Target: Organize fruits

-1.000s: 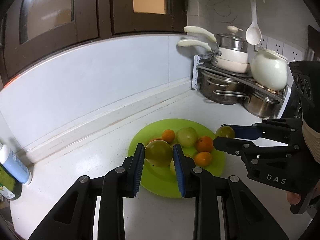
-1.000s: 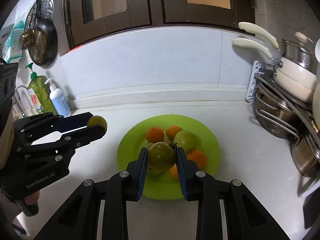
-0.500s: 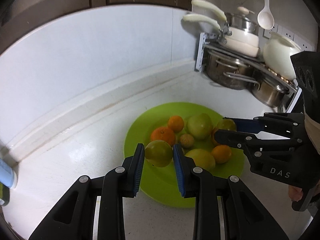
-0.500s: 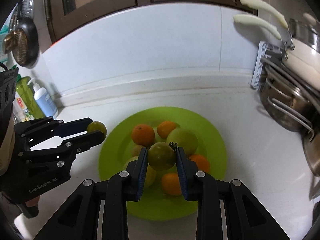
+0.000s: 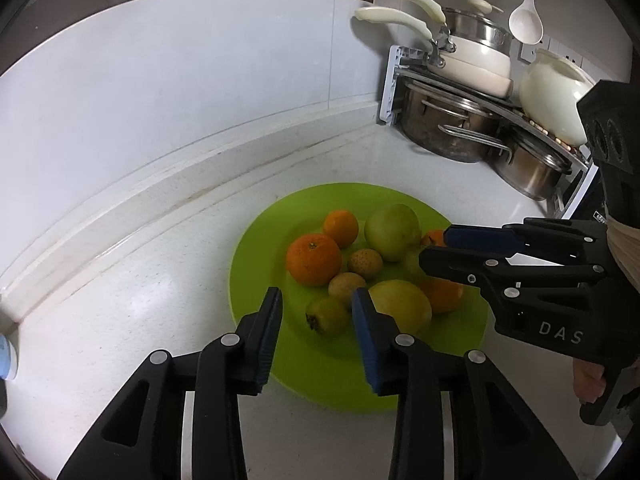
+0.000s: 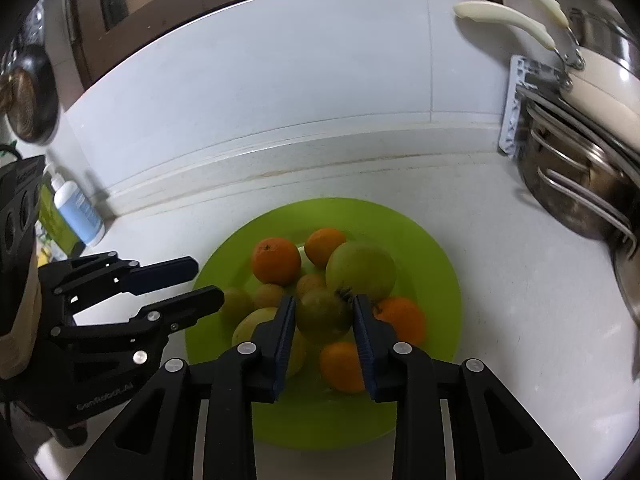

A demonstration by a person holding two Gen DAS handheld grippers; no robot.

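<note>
A lime green plate (image 5: pixel 256 276) on the white counter holds several oranges, green fruits and small brown fruits. My left gripper (image 5: pixel 317 312) is open just above the plate's near left part; a small yellow-green fruit (image 5: pixel 326 315) lies on the plate between its fingers, free of them. In the right wrist view the same plate (image 6: pixel 436 248) shows, and my right gripper (image 6: pixel 324 314) is shut on a dark green tomato (image 6: pixel 323 312) held low over the fruit pile. The left gripper (image 6: pixel 200 284) appears open at the plate's left rim.
A rack of steel pots and white pans (image 5: pixel 460 120) stands at the right back corner. A white ladle (image 5: pixel 525 20) hangs on the wall. A blue-labelled bottle (image 6: pixel 78 212) stands at the back left. The white wall ledge runs behind the plate.
My left gripper lowered to the plate and opened, letting its green fruit rest on the plate. My right gripper came lower over the pile, still holding its tomato.
</note>
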